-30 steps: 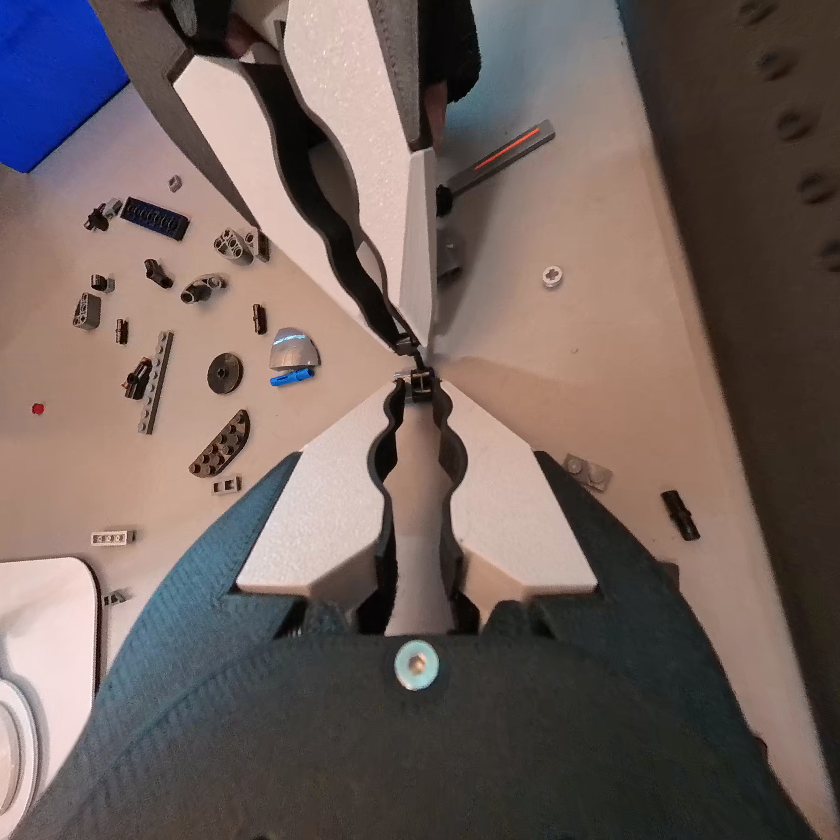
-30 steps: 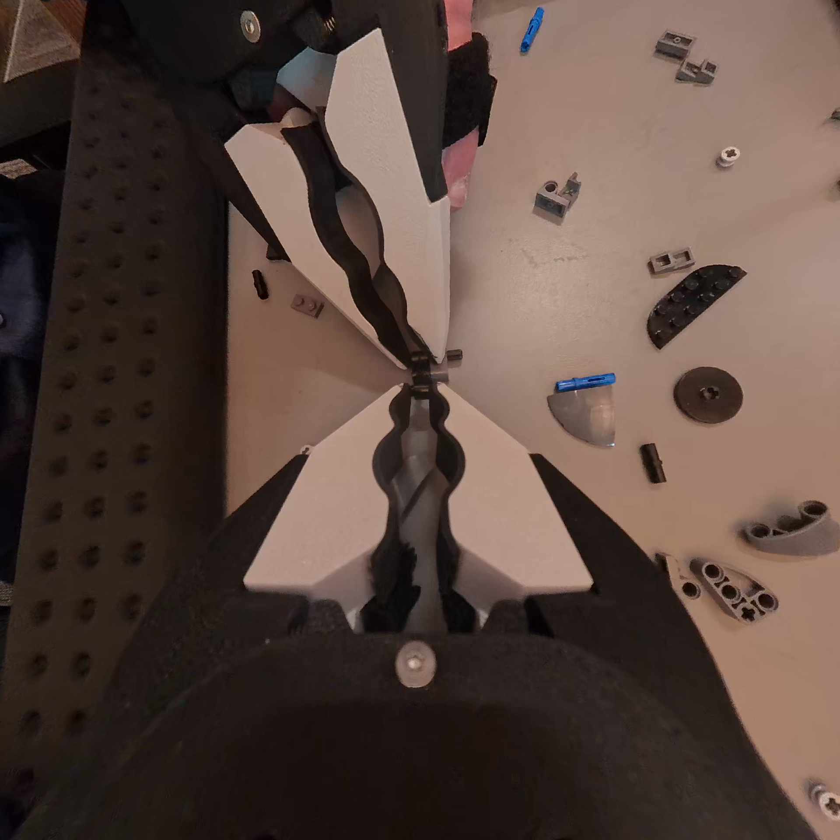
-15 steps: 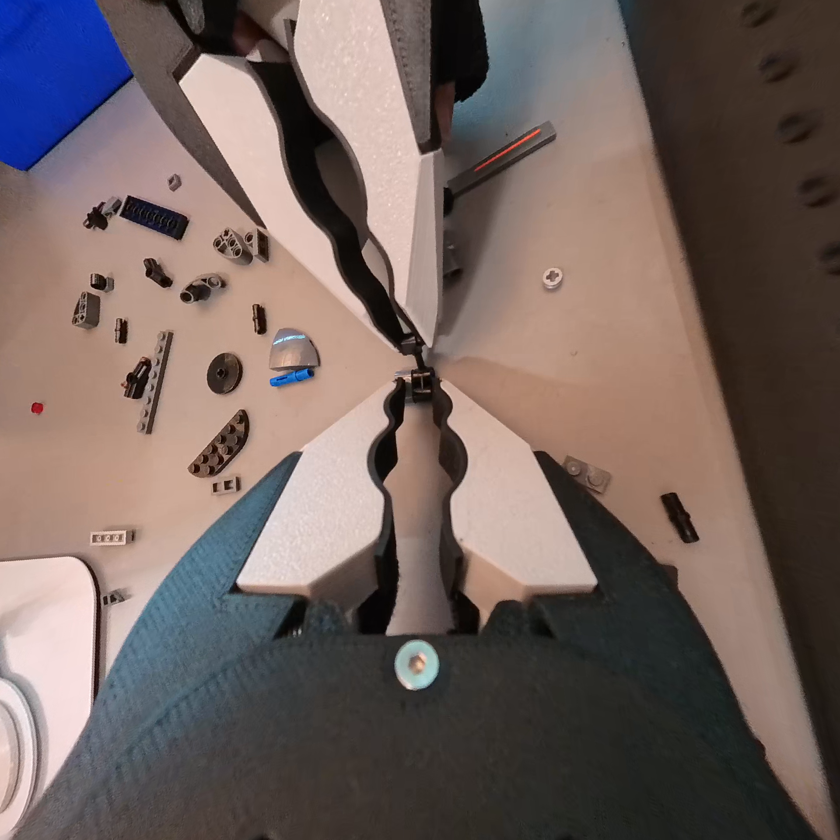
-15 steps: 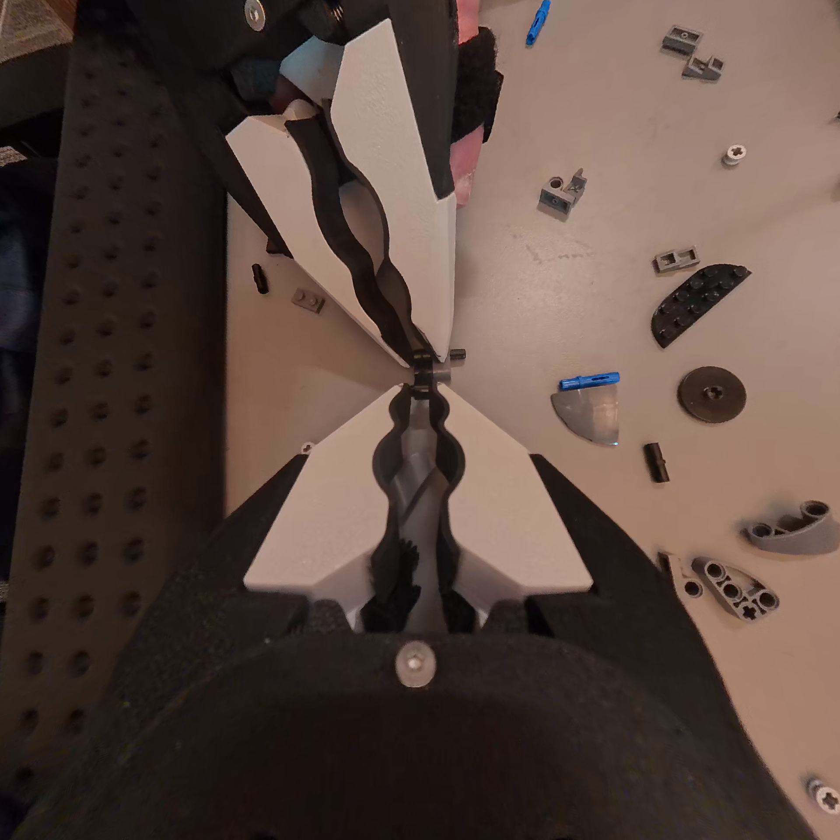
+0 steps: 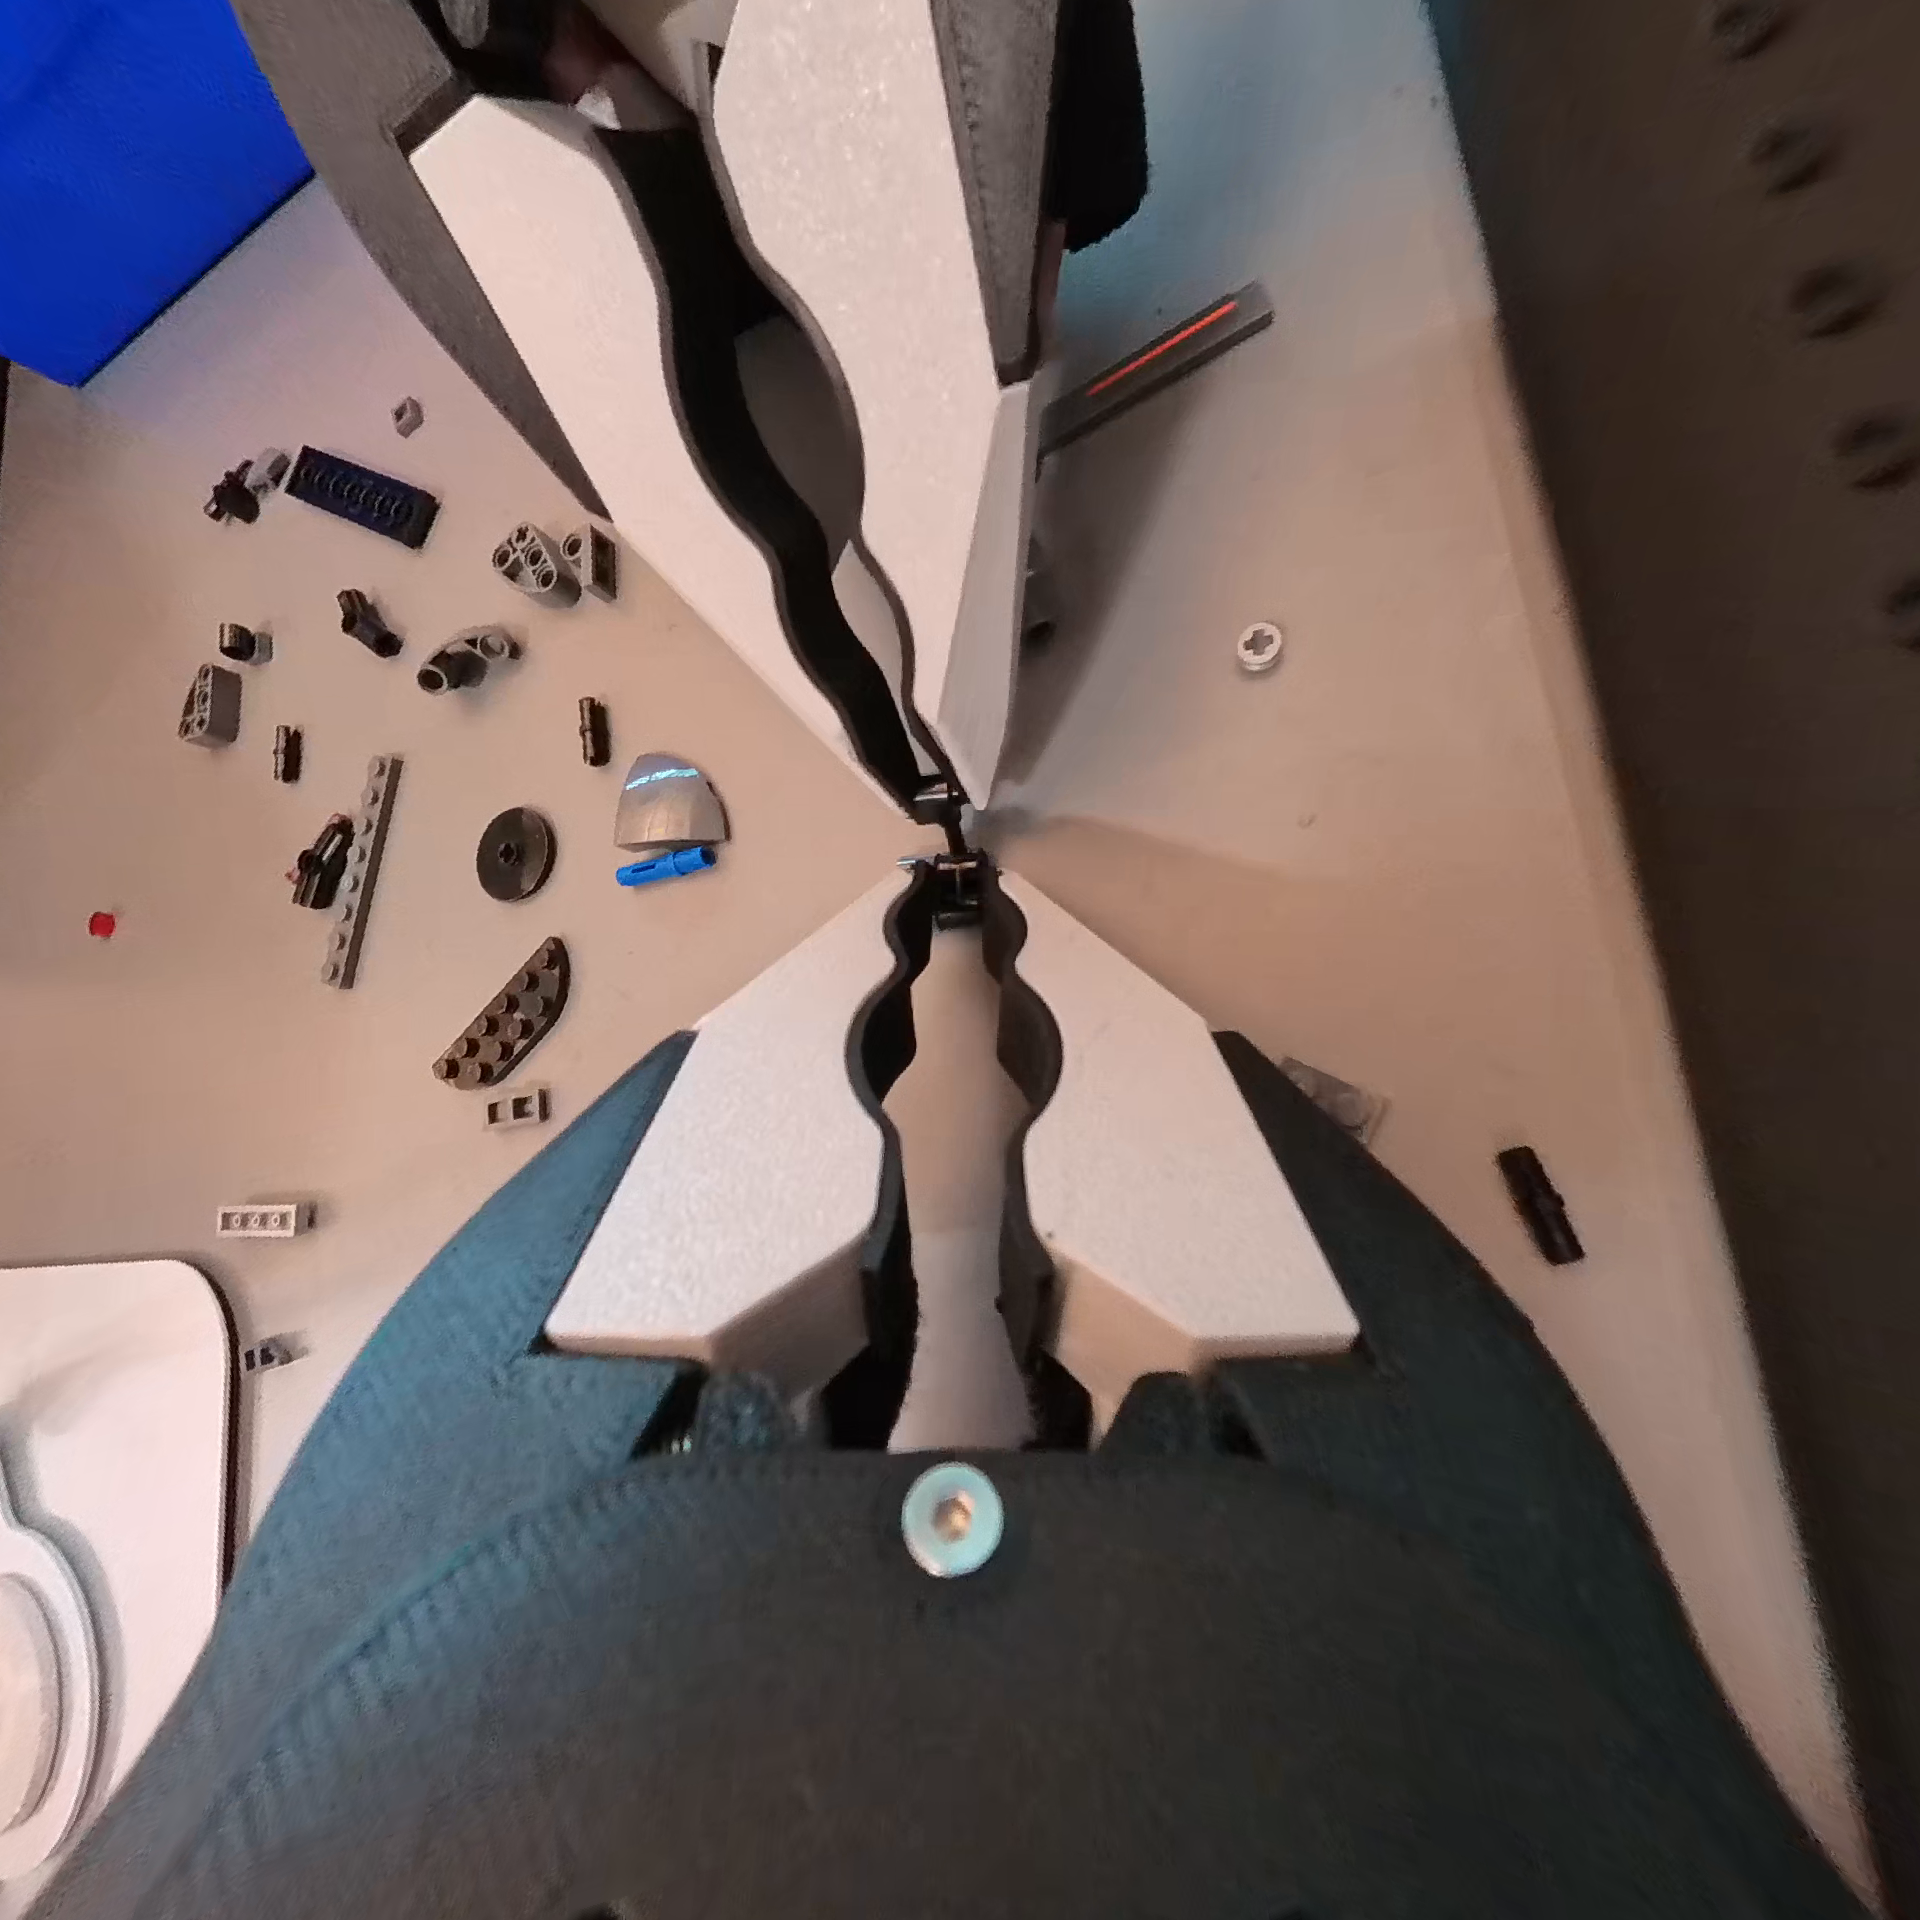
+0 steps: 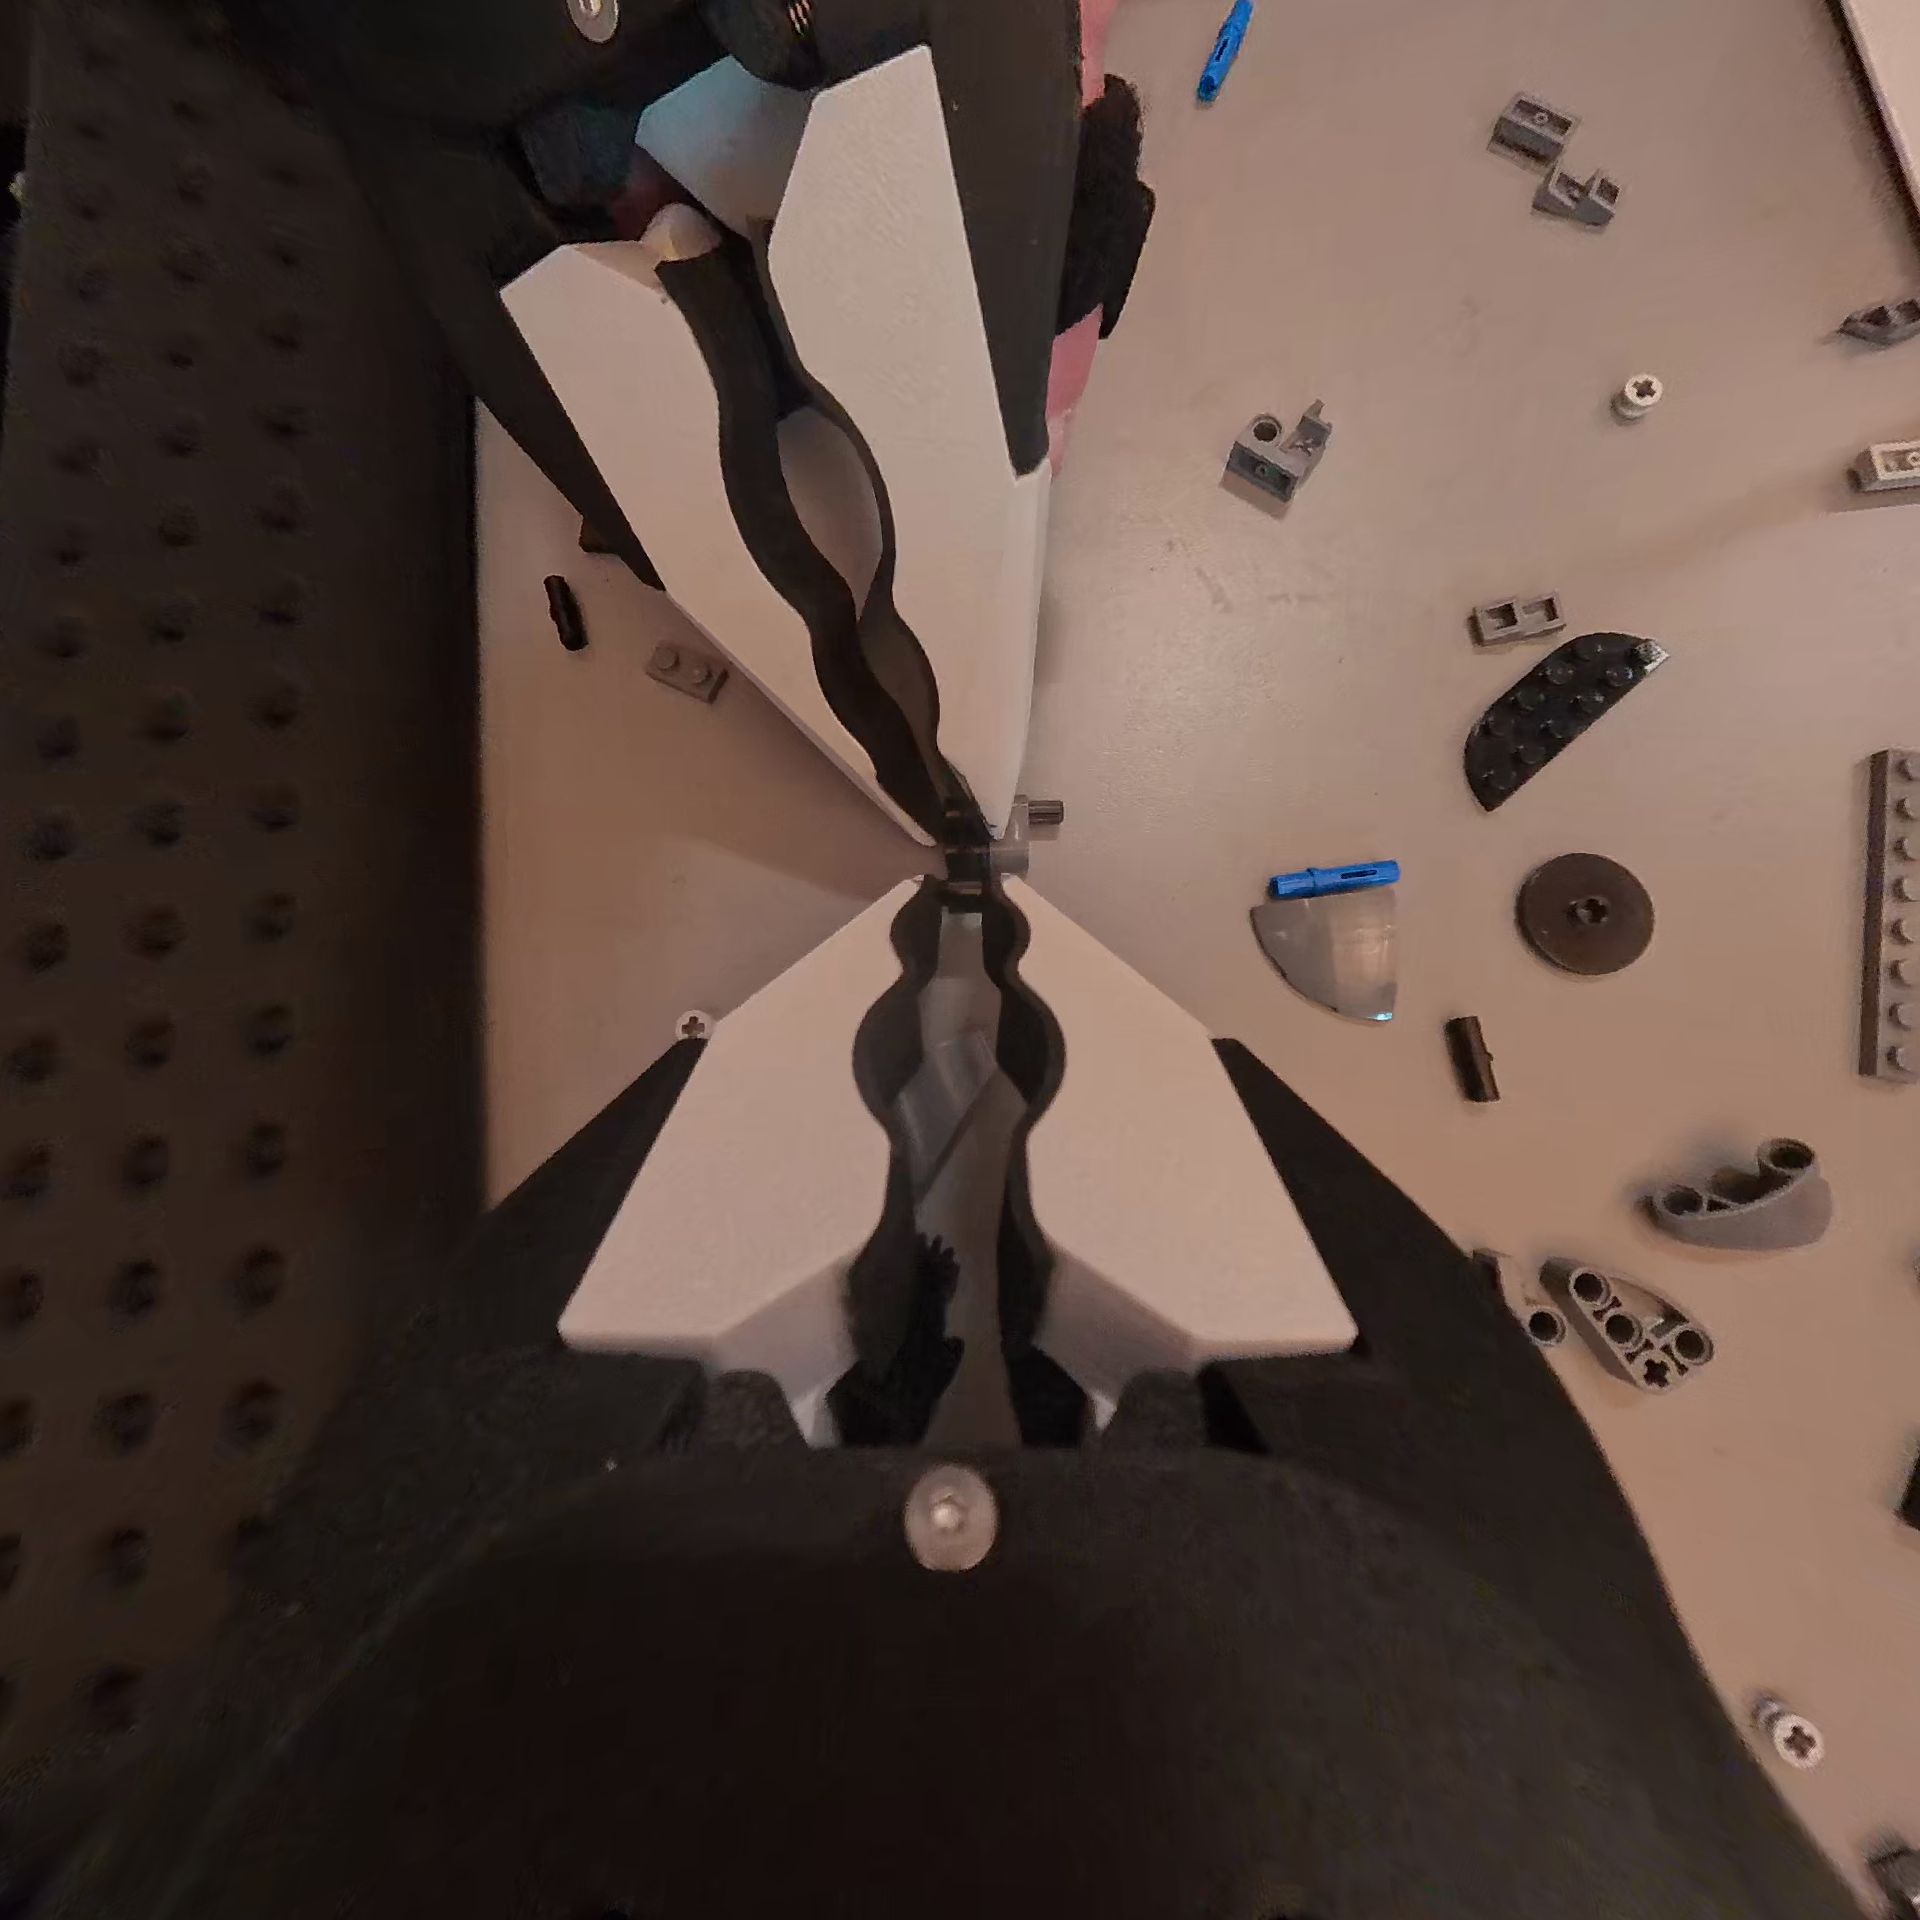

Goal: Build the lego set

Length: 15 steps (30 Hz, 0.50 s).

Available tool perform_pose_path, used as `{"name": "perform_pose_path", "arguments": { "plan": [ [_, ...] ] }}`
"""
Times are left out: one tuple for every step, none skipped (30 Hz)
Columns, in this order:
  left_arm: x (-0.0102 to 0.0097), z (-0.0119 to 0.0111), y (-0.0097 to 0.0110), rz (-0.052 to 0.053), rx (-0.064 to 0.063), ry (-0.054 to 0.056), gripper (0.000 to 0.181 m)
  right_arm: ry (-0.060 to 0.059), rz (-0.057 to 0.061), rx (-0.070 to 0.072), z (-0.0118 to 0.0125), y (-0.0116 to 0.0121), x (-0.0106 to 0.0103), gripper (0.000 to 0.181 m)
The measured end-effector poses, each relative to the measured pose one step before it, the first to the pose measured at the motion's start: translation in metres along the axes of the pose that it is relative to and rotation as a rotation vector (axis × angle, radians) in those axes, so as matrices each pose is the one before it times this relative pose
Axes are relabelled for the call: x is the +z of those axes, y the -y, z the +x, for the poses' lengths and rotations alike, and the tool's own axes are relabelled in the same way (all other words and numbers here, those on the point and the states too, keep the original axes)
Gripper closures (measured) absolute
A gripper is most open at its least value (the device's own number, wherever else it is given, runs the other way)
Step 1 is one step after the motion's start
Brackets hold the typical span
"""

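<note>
Lego pieces: loose on the pale table, none in any container that shows.
Left gripper: fingers pinched nearly together on a small black clip piece at the tips.
Right gripper: fingers likewise closed, nipping a small black piece joined to a grey pin part; a grey part lies in the gap behind the tips.
Meeting point: both grippers tip to tip, their held pieces touching.
Beside the left fingers: blue pin and silver dome, black round disc, black half-round plate.
Far side of the fingers: black pin, white round stud.
Farther: long grey plate, dark blue plate, red stud, blue box.
White tray: at the left fingers' near side; contents cannot be told.
</note>
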<state>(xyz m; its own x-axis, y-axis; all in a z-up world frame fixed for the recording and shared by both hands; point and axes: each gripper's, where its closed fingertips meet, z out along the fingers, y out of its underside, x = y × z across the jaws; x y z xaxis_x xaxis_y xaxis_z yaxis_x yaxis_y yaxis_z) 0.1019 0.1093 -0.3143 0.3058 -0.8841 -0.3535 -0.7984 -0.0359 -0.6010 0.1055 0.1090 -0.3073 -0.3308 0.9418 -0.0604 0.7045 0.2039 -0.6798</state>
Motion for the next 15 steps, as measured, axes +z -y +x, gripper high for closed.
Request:
{"name": "perform_pose_path", "arguments": {
  "plan": [
    [0.00008, -0.00002, -0.00003, 0.0006, 0.0020, 0.0033, 0.174, -0.0023, -0.0015, 0.0007, 0.00002, -0.00008, 0.00004, 0.176],
    [0.00005, 0.00004, -0.00005, 0.0014, -0.0044, -0.0024, 0.174, -0.0062, -0.0025, -0.0063, -0.00017, 0.00012, 0.00024, 0.176],
    [-0.00011, -0.00001, -0.00003, 0.0036, -0.0122, -0.0075, 0.174, -0.0036, -0.0009, -0.0044, -0.00026, -0.00003, 0.00023, 0.176],
    [0.00007, -0.00004, 0.00012, 0.0043, -0.0083, -0.0047, 0.174, 0.0009, 0.0027, 0.0022, -0.00002, -0.00013, -0.00002, 0.176],
    [0.00003, 0.00007, 0.00003, 0.0018, 0.0016, 0.0015, 0.174, 0.0027, 0.0047, 0.0053, -0.00006, -0.00008, 0.00000, 0.176],
    [-0.00002, -0.00005, 0.00004, -0.0002, 0.0022, 0.0025, 0.175, 0.0002, 0.0014, 0.0012, -0.00004, 0.00003, 0.00008, 0.176],
    [0.00006, 0.00002, 0.00004, -0.0004, 0.0000, 0.0018, 0.175, -0.0015, -0.0021, -0.0015, -0.00010, 0.00002, 0.00004, 0.176],
    [0.00006, 0.00008, -0.00011, -0.0009, -0.0005, 0.0001, 0.175, 0.0012, 0.0003, 0.0016, 0.00004, -0.00001, 0.00008, 0.176],
    [0.00002, 0.00141, -0.00024, -0.0019, -0.0003, -0.0077, 0.179, 0.0001, 0.0007, 0.0061, 0.00033, 0.00004, 0.00021, 0.176],
    [0.00019, -0.00026, -0.00027, 0.0022, -0.0059, 0.0032, 0.179, 0.0009, -0.0007, 0.0012, -0.00020, 0.00006, 0.00024, 0.176],
    [-0.00002, 0.00000, 0.00013, 0.0032, -0.0021, -0.0016, 0.179, -0.0010, -0.0014, 0.0018, -0.00009, 0.00012, 0.00007, 0.176],
    [0.00003, -0.00004, -0.00006, 0.0022, -0.0030, -0.0012, 0.179, -0.0005, 0.0001, 0.0023, 0.00004, 0.00006, 0.00004, 0.176],
    [-0.00004, 0.00000, 0.00011, 0.0030, -0.0020, -0.0017, 0.179, -0.0008, 0.0005, 0.0016, -0.00006, -0.00014, -0.00002, 0.176],
    [0.00003, 0.00005, 0.00007, 0.0010, -0.0029, -0.0015, 0.179, -0.0026, -0.0008, -0.0011, -0.00003, -0.00002, 0.00007, 0.176],
    [0.00004, -0.00006, -0.00008, -0.0007, -0.0010, -0.0004, 0.179, -0.0020, -0.0010, -0.0006, -0.00004, 0.00008, 0.00002, 0.176]
  ]
}}
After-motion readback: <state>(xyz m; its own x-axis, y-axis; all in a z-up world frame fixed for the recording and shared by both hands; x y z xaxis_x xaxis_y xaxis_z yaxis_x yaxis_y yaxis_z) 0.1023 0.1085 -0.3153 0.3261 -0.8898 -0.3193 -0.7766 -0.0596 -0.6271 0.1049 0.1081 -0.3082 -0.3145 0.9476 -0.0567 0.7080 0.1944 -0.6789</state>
